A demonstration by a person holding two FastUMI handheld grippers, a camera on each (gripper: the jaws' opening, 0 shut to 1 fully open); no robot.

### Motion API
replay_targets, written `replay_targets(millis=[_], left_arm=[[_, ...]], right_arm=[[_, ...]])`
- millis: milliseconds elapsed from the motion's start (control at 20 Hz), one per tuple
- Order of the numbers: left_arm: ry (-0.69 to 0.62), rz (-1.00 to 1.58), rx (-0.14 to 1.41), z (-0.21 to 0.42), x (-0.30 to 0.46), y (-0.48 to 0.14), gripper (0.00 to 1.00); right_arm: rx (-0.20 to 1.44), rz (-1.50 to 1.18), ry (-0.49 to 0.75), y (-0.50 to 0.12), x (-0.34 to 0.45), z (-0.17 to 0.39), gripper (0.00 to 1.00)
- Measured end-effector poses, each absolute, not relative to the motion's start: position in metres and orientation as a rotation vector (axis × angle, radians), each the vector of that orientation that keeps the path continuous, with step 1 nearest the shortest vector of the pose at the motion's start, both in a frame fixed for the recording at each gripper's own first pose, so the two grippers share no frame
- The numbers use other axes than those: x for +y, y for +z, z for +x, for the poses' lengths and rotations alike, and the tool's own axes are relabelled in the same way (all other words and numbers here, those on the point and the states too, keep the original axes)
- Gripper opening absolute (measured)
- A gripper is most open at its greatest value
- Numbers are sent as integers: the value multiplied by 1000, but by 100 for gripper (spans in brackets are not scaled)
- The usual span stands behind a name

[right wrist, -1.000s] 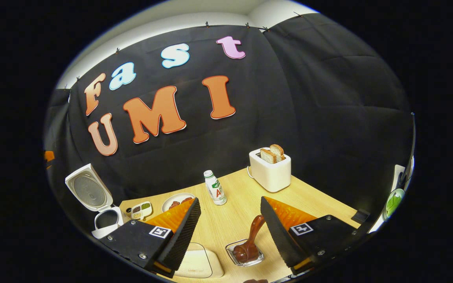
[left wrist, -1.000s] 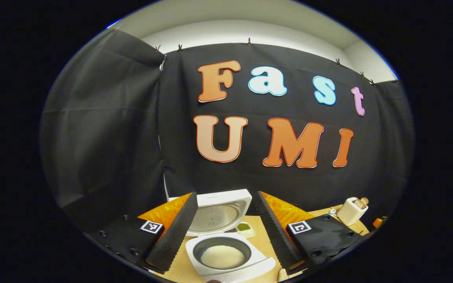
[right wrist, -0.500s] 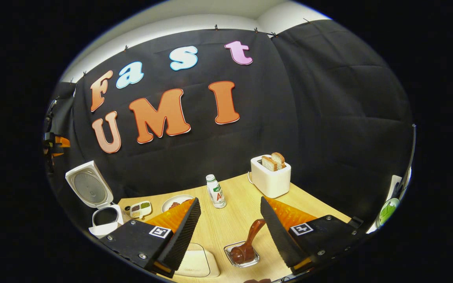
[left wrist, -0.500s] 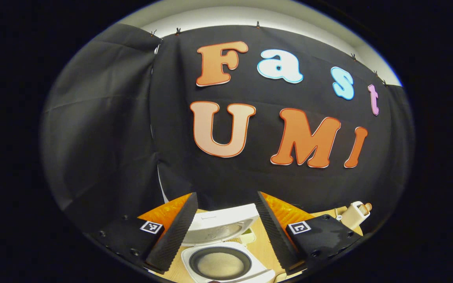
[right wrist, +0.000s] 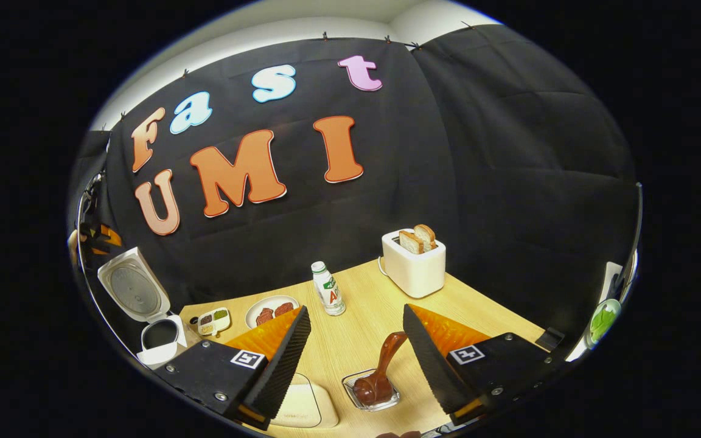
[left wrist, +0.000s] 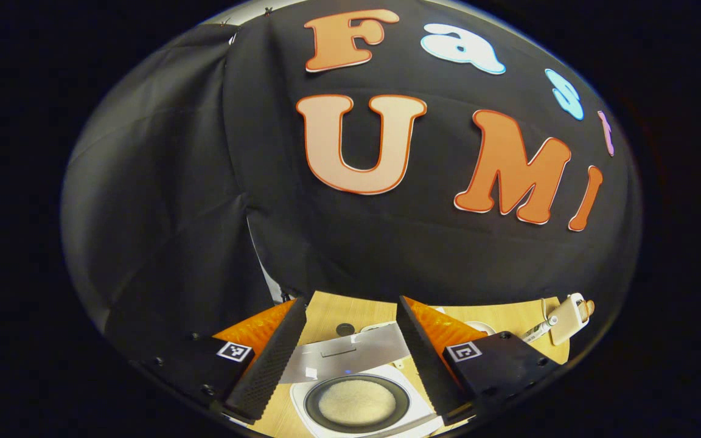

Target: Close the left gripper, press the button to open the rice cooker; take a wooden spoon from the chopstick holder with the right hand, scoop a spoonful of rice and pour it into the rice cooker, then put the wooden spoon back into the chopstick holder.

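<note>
One rice cooker (right wrist: 154,340) is standing open at the lower left of the right gripper view, and the same one (left wrist: 359,398) is sitting at the bottom centre of the left gripper view, with rice in its pot. One toaster (right wrist: 414,267) is standing right of centre, holding two slices of bread (right wrist: 417,238). One bottle (right wrist: 328,289) is standing near the middle. One round plate (right wrist: 270,310) and one small divided dish (right wrist: 213,320) are lying left of it. One wooden spoon (right wrist: 380,374) is leaning in one clear holder (right wrist: 370,392) at the bottom centre. Two grippers are showing: one (left wrist: 350,347) in the left gripper view, one (right wrist: 355,347) in the right.
</note>
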State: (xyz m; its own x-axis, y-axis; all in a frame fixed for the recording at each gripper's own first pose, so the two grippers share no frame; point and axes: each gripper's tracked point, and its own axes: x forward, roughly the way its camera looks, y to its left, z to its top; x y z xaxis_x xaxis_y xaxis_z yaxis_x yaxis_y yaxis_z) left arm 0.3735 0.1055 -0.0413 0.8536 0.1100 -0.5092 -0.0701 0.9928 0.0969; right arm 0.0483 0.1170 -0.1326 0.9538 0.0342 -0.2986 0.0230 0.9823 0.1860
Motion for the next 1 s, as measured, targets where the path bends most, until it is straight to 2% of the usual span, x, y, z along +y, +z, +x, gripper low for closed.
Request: replay_targets(millis=[150, 350, 600, 1000], left_arm=[[127, 46, 561, 379, 117, -55, 100], [105, -59, 612, 362, 113, -72, 100], [62, -65, 639, 310, 94, -86, 100], [34, -84, 679, 212, 75, -156, 100]], right_arm=[[286, 163, 18, -123, 120, 52, 95], [250, 85, 19, -101, 116, 53, 94], [211, 32, 49, -74, 118, 56, 95], [184, 3, 136, -64, 133, 53, 95]])
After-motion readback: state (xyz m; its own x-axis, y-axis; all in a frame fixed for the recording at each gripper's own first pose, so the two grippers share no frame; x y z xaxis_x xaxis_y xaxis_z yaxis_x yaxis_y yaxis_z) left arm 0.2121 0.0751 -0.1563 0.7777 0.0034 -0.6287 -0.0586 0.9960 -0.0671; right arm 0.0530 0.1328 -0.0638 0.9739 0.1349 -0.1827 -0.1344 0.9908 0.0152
